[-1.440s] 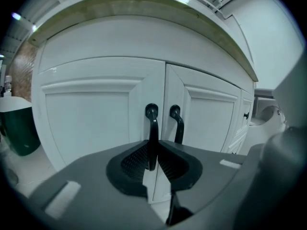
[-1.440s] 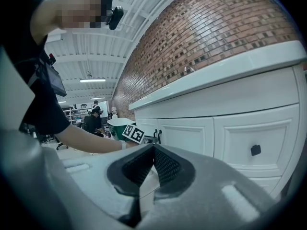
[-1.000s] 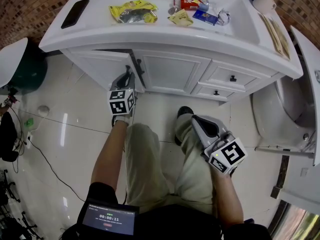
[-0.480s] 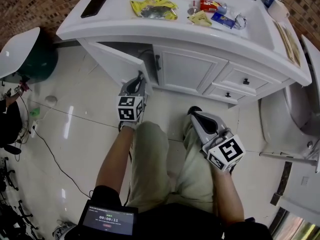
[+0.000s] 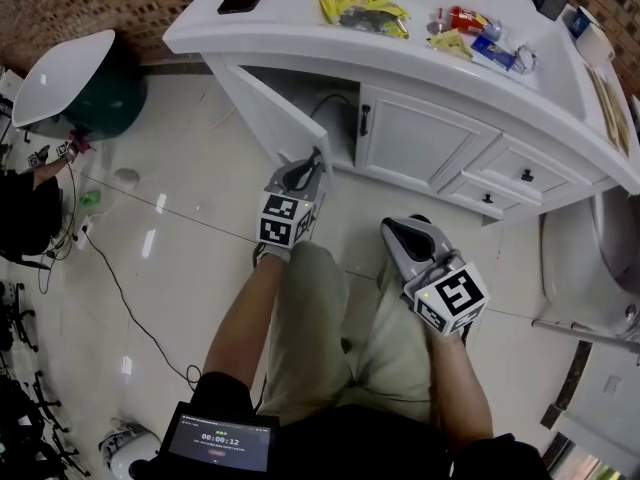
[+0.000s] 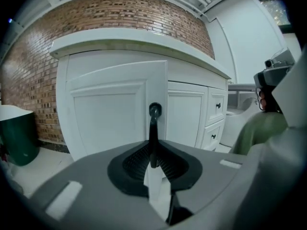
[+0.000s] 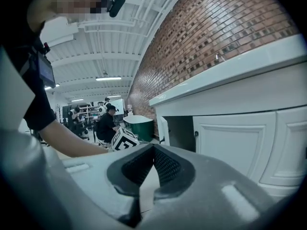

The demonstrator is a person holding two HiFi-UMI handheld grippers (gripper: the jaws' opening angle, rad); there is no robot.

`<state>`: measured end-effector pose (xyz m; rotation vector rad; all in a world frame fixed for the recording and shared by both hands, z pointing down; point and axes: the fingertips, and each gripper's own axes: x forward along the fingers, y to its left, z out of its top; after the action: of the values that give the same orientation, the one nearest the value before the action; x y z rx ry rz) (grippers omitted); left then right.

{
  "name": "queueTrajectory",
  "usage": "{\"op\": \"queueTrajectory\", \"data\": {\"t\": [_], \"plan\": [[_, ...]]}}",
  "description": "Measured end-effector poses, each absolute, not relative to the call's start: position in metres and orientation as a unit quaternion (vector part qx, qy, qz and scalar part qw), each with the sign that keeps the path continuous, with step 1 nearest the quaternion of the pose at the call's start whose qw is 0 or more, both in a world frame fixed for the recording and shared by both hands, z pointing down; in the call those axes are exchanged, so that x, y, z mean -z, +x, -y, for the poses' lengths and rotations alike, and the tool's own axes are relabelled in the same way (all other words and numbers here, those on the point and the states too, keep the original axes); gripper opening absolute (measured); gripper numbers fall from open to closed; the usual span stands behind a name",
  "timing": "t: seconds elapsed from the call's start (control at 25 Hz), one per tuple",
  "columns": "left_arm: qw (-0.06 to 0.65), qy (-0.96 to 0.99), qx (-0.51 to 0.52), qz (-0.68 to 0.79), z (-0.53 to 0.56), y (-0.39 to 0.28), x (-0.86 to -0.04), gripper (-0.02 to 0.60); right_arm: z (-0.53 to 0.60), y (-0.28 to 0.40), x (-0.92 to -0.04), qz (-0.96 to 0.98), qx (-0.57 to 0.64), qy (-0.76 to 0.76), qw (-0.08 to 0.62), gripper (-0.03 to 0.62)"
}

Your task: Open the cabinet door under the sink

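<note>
The cabinet door (image 5: 262,115) stands swung out toward me at the left end of the vanity (image 5: 300,43), with the dark opening showing behind it. My left gripper (image 5: 315,156) is clenched on the door's black handle (image 6: 154,121), and its jaws have just tightened a little. My right gripper (image 5: 397,232), nearer and to the right, has its jaws together on nothing.

Under the countertop (image 5: 300,36), cabinet door (image 5: 262,118) left of drawers (image 5: 505,168)
</note>
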<state>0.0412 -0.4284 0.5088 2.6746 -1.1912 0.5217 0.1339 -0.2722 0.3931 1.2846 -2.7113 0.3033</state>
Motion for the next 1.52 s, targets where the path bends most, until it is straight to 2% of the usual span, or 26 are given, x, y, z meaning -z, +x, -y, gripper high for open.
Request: {"op": "queueTrajectory", "data": {"t": [0.36,0.88,1.08,1.52], "plan": [[0.094,0.896,-0.161,0.402,0.413,0.016,-0.51,0.061,0.278,0.088,-0.406,0.909,-0.107,0.395,0.077,-0.008],[0.072,0.907,-0.183,0.373,0.39,-0.036,-0.512,0.058,0.285,0.043,-0.423,0.918,-0.119,0.366,0.092,-0.008],[0.073,0.902,-0.176,0.388,0.385,-0.071,-0.51,0.057,0.285,0.017,-0.436,0.921,-0.116,0.353,0.121,-0.008],[0.095,0.882,-0.123,0.445,0.389,-0.15,-0.507,0.043,0.286,-0.014,-0.448,0.926,-0.127,0.331,0.128,-0.008]]}}
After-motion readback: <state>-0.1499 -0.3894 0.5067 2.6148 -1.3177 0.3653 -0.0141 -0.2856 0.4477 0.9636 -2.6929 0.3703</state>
